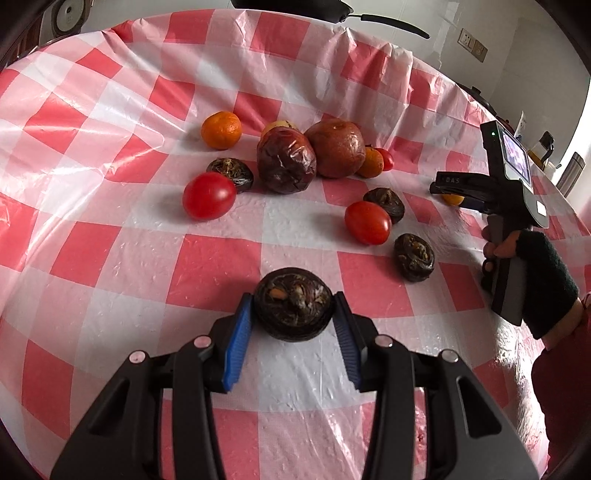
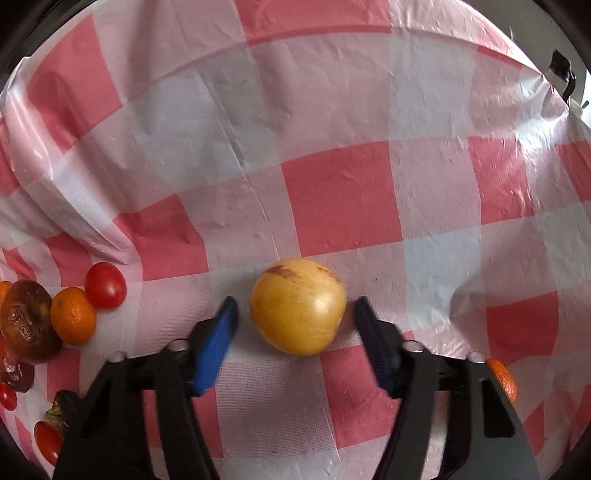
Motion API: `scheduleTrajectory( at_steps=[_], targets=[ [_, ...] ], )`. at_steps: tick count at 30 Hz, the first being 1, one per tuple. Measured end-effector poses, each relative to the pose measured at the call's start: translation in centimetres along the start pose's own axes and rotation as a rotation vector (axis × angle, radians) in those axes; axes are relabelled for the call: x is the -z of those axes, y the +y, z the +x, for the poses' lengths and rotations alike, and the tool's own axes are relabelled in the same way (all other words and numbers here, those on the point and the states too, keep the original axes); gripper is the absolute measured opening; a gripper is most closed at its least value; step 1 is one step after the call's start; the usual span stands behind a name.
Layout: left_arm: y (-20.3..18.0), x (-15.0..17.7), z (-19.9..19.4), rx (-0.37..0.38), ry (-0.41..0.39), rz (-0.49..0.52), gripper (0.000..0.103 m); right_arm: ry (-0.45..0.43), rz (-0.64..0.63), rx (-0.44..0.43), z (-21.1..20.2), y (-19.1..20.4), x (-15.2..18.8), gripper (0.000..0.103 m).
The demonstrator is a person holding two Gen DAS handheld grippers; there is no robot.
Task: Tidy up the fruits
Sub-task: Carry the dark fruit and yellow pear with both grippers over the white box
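Observation:
In the left wrist view my left gripper (image 1: 293,306) is shut on a dark water chestnut (image 1: 293,302), its blue pads touching both sides, low over the checked tablecloth (image 1: 110,240). In the right wrist view my right gripper (image 2: 295,314) is open around a yellow round fruit (image 2: 298,305) that rests on the cloth, with gaps at both pads. The right gripper also shows in the left wrist view (image 1: 448,186) at the far right. Fruits lie in a loose heap mid-table: an orange tangerine (image 1: 221,130), two large dark red fruits (image 1: 286,159), red tomatoes (image 1: 208,195), other water chestnuts (image 1: 413,256).
A tangerine (image 2: 503,378) lies just right of the right gripper. Tomatoes (image 2: 105,285), a tangerine (image 2: 72,320) and a brown wrinkled fruit (image 2: 27,325) lie at its left. A dark pan handle (image 1: 395,24) sticks out past the table's far edge.

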State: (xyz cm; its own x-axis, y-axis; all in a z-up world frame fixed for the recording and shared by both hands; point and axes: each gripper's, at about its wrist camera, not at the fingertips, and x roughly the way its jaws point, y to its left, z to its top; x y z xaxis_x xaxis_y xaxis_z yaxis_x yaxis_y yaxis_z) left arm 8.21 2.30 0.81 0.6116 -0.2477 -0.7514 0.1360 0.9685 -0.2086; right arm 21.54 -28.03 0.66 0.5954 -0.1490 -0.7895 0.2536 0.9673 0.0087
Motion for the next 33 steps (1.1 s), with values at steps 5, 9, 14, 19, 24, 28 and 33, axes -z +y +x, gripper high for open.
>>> scheduleTrajectory(
  at_steps=[5,9,14,19,24,28,33],
  targets=[
    [0.1,-0.1,0.0,0.009,-0.001,-0.009,0.044,-0.019,0.061,-0.076,-0.9,-1.2,0.2,0.044],
    [0.2,-0.1,0.0,0.012,-0.002,-0.011,0.044,-0.033,0.070,-0.166,-3.6,-0.9,3.2,0.044],
    [0.5,0.0,-0.1,0.026,-0.005,-0.026,0.044,-0.026,0.092,-0.282,-6.7,-1.0,6.7,0.044],
    [1.0,0.0,-0.4,0.040,-0.022,-0.057,0.044,-0.003,0.134,-0.399,-9.9,-0.9,10.4,0.044],
    [1.7,0.2,-1.7,0.045,-0.090,-0.099,0.044,0.002,0.158,-0.435,-12.7,-1.6,12.9,0.044],
    [2.8,1.1,-3.2,0.046,-0.121,-0.165,0.044,0.020,0.173,-0.472,-14.3,-2.1,15.2,0.044],
    [4.3,3.8,-6.7,0.018,-0.169,-0.222,0.044,0.034,0.156,-0.508,-16.1,-1.7,17.9,0.044]
  ],
)
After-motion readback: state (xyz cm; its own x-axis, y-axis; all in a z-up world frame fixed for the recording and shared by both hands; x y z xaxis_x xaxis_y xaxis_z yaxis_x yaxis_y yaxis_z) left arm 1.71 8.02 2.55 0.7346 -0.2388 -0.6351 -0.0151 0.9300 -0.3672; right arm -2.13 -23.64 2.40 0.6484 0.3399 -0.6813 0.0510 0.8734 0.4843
